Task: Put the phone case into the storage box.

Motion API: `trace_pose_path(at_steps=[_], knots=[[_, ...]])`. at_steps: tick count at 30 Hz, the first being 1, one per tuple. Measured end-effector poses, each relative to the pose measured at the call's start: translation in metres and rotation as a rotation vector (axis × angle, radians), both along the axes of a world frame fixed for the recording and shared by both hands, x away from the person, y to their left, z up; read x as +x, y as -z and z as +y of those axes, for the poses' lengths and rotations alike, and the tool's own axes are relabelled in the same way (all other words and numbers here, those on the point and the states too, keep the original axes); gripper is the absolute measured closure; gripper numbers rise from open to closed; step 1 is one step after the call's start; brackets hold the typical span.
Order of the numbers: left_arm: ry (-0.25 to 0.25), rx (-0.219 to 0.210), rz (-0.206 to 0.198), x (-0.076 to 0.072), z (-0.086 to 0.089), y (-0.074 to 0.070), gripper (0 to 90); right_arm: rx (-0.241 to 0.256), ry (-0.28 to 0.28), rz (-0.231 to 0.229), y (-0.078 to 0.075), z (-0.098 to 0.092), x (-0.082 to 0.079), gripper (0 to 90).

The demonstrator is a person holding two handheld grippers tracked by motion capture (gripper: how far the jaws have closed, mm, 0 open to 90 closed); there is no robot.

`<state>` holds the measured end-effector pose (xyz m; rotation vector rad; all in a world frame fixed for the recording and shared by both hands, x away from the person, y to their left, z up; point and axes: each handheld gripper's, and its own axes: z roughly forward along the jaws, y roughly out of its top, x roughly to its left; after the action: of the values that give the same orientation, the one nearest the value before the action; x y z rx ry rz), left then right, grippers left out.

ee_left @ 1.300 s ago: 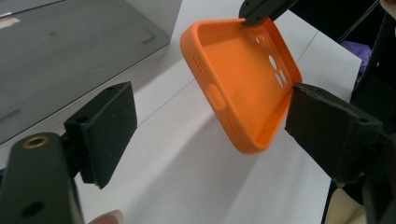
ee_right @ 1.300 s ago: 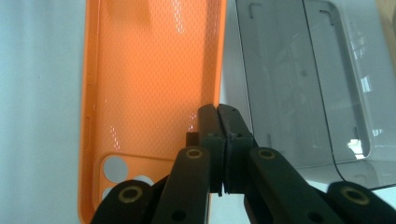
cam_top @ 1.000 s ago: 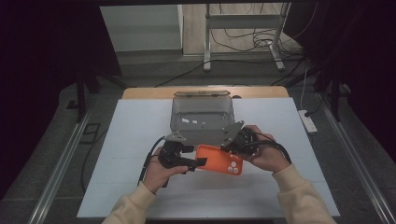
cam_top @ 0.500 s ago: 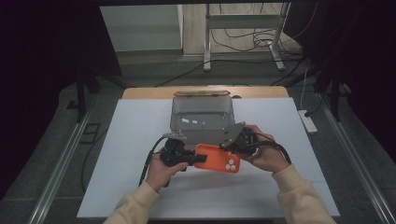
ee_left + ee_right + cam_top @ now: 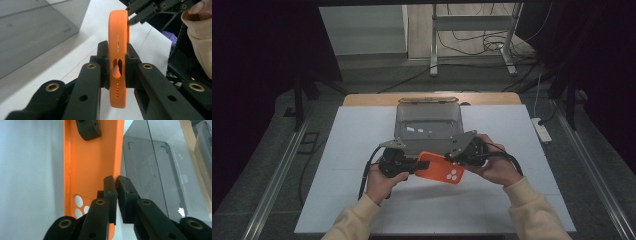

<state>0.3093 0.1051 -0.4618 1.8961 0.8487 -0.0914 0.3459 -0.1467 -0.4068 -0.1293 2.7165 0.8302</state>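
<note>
Jaws of the left gripper (image 5: 117,72) closed across the thickness of an orange phone case (image 5: 117,50), one pad on each broad face at its bottom end, where the charging-port slot and rows of speaker holes lie between the pads. This presents the case edge-on and leaves the rest of its length free ahead of the jaws. Jaws of the right gripper (image 5: 116,185) drawn nearly together on the thin side wall of the same case (image 5: 92,160), one jaw inside the shell and one outside, beside the camera cut-outs; a sliver of gap shows between the tips, so the hold appears light. Seen from above, the case (image 5: 440,168) spans the space between the left gripper (image 5: 412,165) and the right gripper (image 5: 458,156), lifted off the white table (image 5: 347,150) and carried by both. Opposed holds at the end and along the rim suggest the case is being steadied for transfer or turning. Beyond both sets of jaws stands a clear plastic container (image 5: 428,124), open-topped and apparently empty, the likely destination. Just beyond it, at the table's far edge, lies a wooden board (image 5: 492,98).
</note>
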Motion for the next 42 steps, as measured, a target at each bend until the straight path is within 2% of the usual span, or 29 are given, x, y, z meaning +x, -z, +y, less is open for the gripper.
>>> trace_pose_path(at_steps=[2, 5, 6, 10, 14, 18, 21, 25, 31, 37, 42], knots=[[0.001, 0.001, -0.006, -0.001, 0.001, -0.002, 79.6, 0.027, 0.02, -0.004, 0.0, -0.001, 0.001, 71.4], [0.0, -0.003, -0.013, -0.001, 0.003, -0.003, 79.8, 0.087, 0.047, 0.033, -0.001, -0.006, 0.002, 60.7], [0.001, -0.005, -0.014, -0.001, 0.004, -0.004, 79.9, 0.112, 0.063, 0.053, -0.001, -0.008, 0.003, 53.7], [0.001, -0.008, -0.024, -0.002, 0.007, -0.005, 80.0, 0.189, 0.109, 0.127, 0.0, -0.017, 0.007, 39.0], [-0.001, -0.01, -0.029, -0.002, 0.011, -0.006, 80.0, 0.262, 0.136, 0.219, 0.003, -0.027, 0.011, 29.5], [0.001, -0.014, -0.031, -0.001, 0.013, -0.007, 80.0, 0.311, 0.157, 0.292, 0.007, -0.035, 0.014, 27.2], [0.0, -0.016, -0.037, -0.002, 0.015, -0.008, 80.0, 0.343, 0.184, 0.335, 0.011, -0.037, 0.016, 21.3], [0.005, -0.017, -0.04, -0.003, 0.016, -0.009, 80.0, 0.367, 0.213, 0.39, 0.015, -0.04, 0.02, 18.7], [0.01, -0.023, -0.046, -0.005, 0.018, -0.01, 80.0, 0.386, 0.214, 0.462, 0.025, -0.041, 0.023, 18.8], [0.014, -0.02, -0.048, -0.006, 0.018, -0.01, 80.0, 0.39, 0.202, 0.494, 0.029, -0.036, 0.023, 20.7], [0.019, -0.018, -0.054, -0.006, 0.017, -0.01, 80.0, 0.386, 0.192, 0.502, 0.03, -0.034, 0.023, 23.5]])
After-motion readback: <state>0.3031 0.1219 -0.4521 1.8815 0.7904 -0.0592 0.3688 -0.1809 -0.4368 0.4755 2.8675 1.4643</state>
